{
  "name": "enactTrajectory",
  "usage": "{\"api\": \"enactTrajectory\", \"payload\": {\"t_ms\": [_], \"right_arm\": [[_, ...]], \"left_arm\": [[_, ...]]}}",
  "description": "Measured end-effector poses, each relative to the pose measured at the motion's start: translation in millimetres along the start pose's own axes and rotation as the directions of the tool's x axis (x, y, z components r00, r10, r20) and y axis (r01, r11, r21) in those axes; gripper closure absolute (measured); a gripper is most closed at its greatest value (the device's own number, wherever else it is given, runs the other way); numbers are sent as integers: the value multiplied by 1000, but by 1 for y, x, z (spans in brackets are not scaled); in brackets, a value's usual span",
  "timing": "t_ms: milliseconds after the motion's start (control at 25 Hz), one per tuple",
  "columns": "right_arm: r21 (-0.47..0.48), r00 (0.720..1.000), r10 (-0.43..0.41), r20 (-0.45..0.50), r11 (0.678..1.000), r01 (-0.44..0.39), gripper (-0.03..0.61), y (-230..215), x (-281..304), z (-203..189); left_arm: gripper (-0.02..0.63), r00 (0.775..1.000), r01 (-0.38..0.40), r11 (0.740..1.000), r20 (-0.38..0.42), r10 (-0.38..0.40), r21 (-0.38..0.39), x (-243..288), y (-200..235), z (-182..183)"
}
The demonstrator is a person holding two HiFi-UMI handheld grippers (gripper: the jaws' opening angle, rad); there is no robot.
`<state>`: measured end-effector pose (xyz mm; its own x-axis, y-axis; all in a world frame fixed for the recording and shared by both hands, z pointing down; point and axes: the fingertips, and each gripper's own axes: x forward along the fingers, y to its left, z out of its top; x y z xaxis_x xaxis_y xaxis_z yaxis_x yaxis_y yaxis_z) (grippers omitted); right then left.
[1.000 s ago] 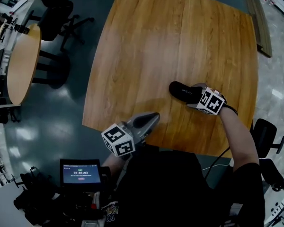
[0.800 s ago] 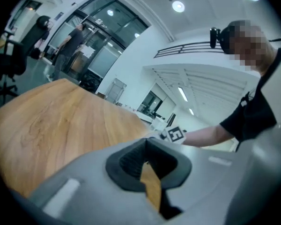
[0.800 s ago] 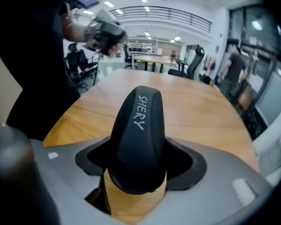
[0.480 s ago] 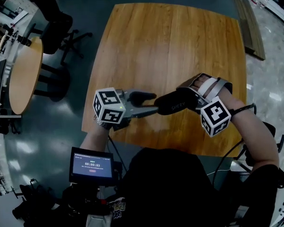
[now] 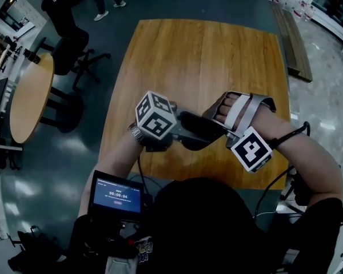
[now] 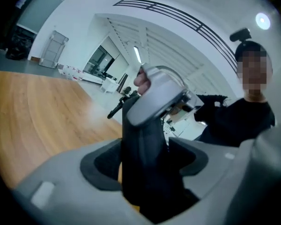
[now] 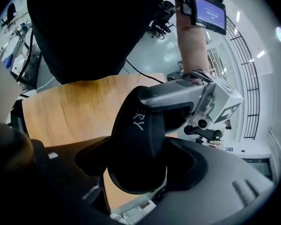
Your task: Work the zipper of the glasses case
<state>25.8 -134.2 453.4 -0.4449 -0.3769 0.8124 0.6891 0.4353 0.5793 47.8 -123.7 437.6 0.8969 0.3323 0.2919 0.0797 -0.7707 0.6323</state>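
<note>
The glasses case, which lay on the counter a second ago, now hangs above its near edge, its right end clamped in the right tongs. The left tongs have just been opening and stand wide around its left end without pressing. A second grip for the zipper looks imminent.

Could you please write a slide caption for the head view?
The right gripper holds the glasses case above the wooden table; the left gripper, jaws just opened, straddles its other end.
</note>
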Motion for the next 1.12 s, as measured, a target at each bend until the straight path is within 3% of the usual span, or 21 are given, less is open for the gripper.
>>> {"api": "enactTrajectory", "payload": {"t_ms": [80,200,320,400,520,600,720,760,880,960,1040,1120], "right_arm": [[24,1000,4,10,1000,-4,232,-1,1,5],[96,999,10,36,995,-14,183,-2,-3,7],[277,991,-66,118,960,31,156,-9,-31,1],[485,970,-159,186,873,50,182,-16,-58,-13],[689,906,-297,300,725,9,350,-33,-94,-25],[737,853,-360,378,674,-42,467,-47,-116,-23],[780,780,-404,477,604,-163,465,-68,-141,-8],[768,764,-390,514,605,-208,463,-72,-145,0],[665,724,-265,637,664,-342,443,-72,-147,31],[615,699,-205,685,676,-405,436,-70,-146,41],[592,660,-194,726,665,-456,430,-71,-149,46],[573,593,-213,776,631,-523,425,-77,-155,53]], "left_arm": [[319,999,7,999,40,-5,-38,-1,-1,-2],[347,980,59,994,192,-40,-93,-13,-9,0],[348,949,102,992,308,-75,-72,-34,-23,3],[348,920,156,987,367,-135,-28,-50,-36,7],[350,882,249,968,403,-245,45,-69,-61,14],[350,873,307,948,374,-314,79,-73,-79,15],[350,888,365,926,263,-378,98,-72,-100,7],[350,892,381,919,221,-393,95,-71,-105,3],[350,899,415,906,113,-423,88,-70,-118,-4],[350,897,430,898,74,-437,91,-69,-126,-1],[350,887,452,887,52,-458,92,-68,-135,4],[350,874,481,873,32,-485,84,-68,-142,4]]}}
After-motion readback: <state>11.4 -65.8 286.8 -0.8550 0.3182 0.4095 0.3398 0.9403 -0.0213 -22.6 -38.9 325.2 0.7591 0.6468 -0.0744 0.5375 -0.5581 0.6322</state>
